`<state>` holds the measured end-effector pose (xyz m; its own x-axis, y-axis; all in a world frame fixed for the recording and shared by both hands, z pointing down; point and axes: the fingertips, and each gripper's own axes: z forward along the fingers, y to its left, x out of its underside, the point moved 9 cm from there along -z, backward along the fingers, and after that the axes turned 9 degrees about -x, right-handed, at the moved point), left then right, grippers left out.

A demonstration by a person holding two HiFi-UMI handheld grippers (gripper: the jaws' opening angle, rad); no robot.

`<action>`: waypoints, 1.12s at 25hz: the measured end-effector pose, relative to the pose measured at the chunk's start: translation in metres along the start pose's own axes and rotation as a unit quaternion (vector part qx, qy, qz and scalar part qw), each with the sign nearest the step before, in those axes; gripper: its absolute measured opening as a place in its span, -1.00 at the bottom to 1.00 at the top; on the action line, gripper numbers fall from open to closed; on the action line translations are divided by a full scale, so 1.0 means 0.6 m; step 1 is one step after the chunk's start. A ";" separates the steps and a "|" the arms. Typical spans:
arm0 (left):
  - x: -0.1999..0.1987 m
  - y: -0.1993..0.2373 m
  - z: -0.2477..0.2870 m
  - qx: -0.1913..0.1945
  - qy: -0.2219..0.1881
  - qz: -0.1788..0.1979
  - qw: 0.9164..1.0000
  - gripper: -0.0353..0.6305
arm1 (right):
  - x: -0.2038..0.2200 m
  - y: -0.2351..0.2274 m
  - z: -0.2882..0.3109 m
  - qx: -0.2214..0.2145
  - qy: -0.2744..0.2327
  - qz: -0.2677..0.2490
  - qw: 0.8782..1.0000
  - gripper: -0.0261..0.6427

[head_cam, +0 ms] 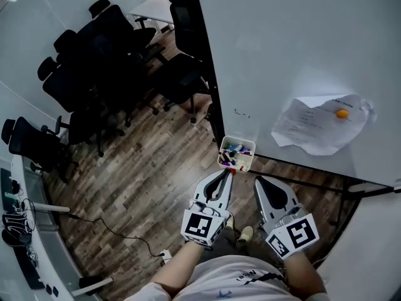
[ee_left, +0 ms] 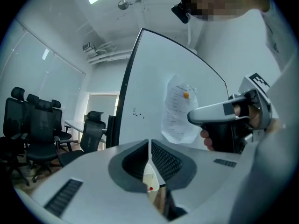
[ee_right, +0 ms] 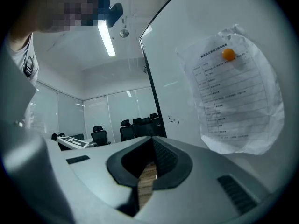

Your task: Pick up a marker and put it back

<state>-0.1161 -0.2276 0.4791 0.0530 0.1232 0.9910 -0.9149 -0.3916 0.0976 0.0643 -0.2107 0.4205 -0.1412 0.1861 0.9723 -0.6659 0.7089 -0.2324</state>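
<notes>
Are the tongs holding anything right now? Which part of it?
Nothing. Left tongs and right tongs are both shut and empty; the markers sit in their box.

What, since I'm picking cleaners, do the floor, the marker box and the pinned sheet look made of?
The floor looks like wood or wood-print laminate, matte: plank seams, streaky grain. The marker box seems smooth white plastic: thin, even walls. The sheet is paper: creased, printed.

A crumpled paper sheet (head_cam: 316, 129) hangs on the whiteboard (head_cam: 282, 42), office chairs (head_cam: 94, 68) beyond
</notes>
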 end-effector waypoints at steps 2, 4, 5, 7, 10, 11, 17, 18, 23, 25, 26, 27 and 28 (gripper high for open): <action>0.008 0.014 0.016 0.007 -0.005 0.009 1.000 -0.85 | 0.005 -0.006 0.018 0.005 0.001 0.001 1.000 -0.89; 0.021 0.029 0.029 0.012 0.002 0.013 1.000 -0.83 | 0.016 -0.012 0.036 0.010 0.003 0.002 1.000 -0.89; 0.027 0.034 0.035 0.018 -0.001 0.014 1.000 -0.75 | 0.024 -0.015 0.043 0.013 0.005 0.004 1.000 -0.89; 0.034 0.039 0.049 0.034 -0.019 0.020 0.999 -0.56 | 0.039 -0.021 0.055 0.019 0.011 0.008 1.000 -0.89; 0.051 0.044 0.069 0.052 -0.018 0.054 0.997 -0.45 | 0.052 -0.031 0.070 0.028 0.014 0.011 0.999 -0.89; 0.056 0.046 0.076 0.056 -0.015 0.070 0.996 -0.42 | 0.054 -0.034 0.073 0.030 0.014 0.011 0.999 -0.89; 0.084 0.047 0.124 0.064 -0.003 0.115 0.991 -0.38 | 0.067 -0.061 0.077 0.051 0.013 0.010 0.999 -0.89; 0.089 0.048 0.131 0.064 -0.004 0.116 0.991 -0.38 | 0.070 -0.065 0.077 0.055 0.014 0.010 0.998 -0.89; 0.106 0.048 0.152 0.070 0.007 0.128 0.989 -0.38 | 0.079 -0.077 0.078 0.068 0.017 0.009 0.997 -0.89; 0.113 0.044 0.157 0.072 0.012 0.128 0.989 -0.38 | 0.080 -0.082 0.078 0.072 0.018 0.009 0.997 -0.89; 0.113 0.043 0.158 0.072 0.010 0.131 0.989 -0.38 | 0.081 -0.083 0.079 0.073 0.018 0.009 0.997 -0.89; 0.111 0.043 0.159 0.070 0.007 0.133 0.989 -0.41 | 0.082 -0.084 0.079 0.074 0.019 0.009 0.997 -0.89; 0.109 0.044 0.159 0.067 0.004 0.135 0.989 -0.48 | 0.083 -0.085 0.078 0.075 0.020 0.010 0.997 -0.89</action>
<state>-0.0984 -0.3167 0.5555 -0.1901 0.0049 0.9818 -0.8336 -0.5290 -0.1588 0.0566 -0.2695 0.4819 -0.1282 0.2281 0.9652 -0.7662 0.5951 -0.2424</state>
